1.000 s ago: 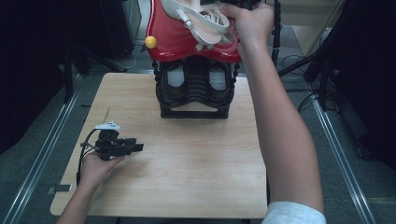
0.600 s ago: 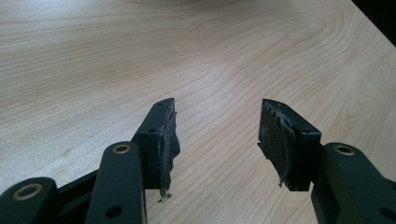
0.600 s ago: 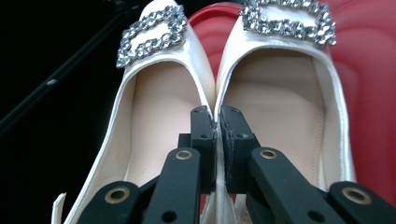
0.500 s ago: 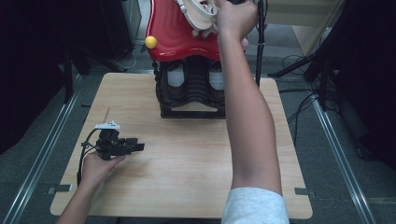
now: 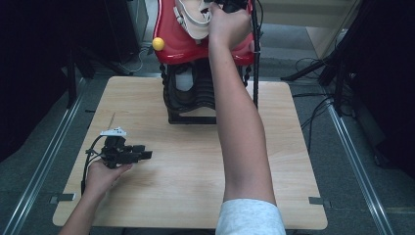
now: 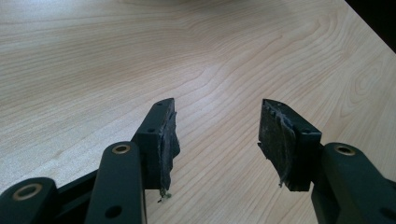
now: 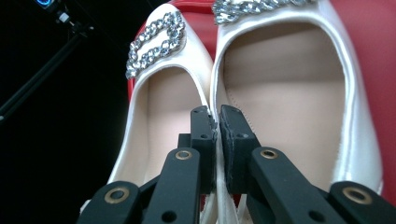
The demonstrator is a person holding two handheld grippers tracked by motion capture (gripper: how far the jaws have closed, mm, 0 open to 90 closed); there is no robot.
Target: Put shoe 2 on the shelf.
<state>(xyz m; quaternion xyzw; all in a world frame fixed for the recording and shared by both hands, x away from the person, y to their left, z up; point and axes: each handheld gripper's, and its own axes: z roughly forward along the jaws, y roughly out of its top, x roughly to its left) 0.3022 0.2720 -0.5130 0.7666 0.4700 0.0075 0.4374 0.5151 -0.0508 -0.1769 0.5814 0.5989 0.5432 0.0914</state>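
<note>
The right arm stretches far across the bench [image 5: 161,196], hand raised over the red stand [image 5: 176,46] at the far edge. There the right tool [image 7: 215,116] has its jaws pinched together over the adjoining inner edges of the two white shoes [image 7: 285,107] lying on the stand. The left tool [image 6: 217,133] rests low at the near left, jaws spread wide over bare wood, hand relaxed.

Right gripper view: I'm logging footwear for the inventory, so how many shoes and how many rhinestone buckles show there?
White shoes: 2, left one, right one
Rhinestone buckles: 2, one and another
Total: 4
</note>
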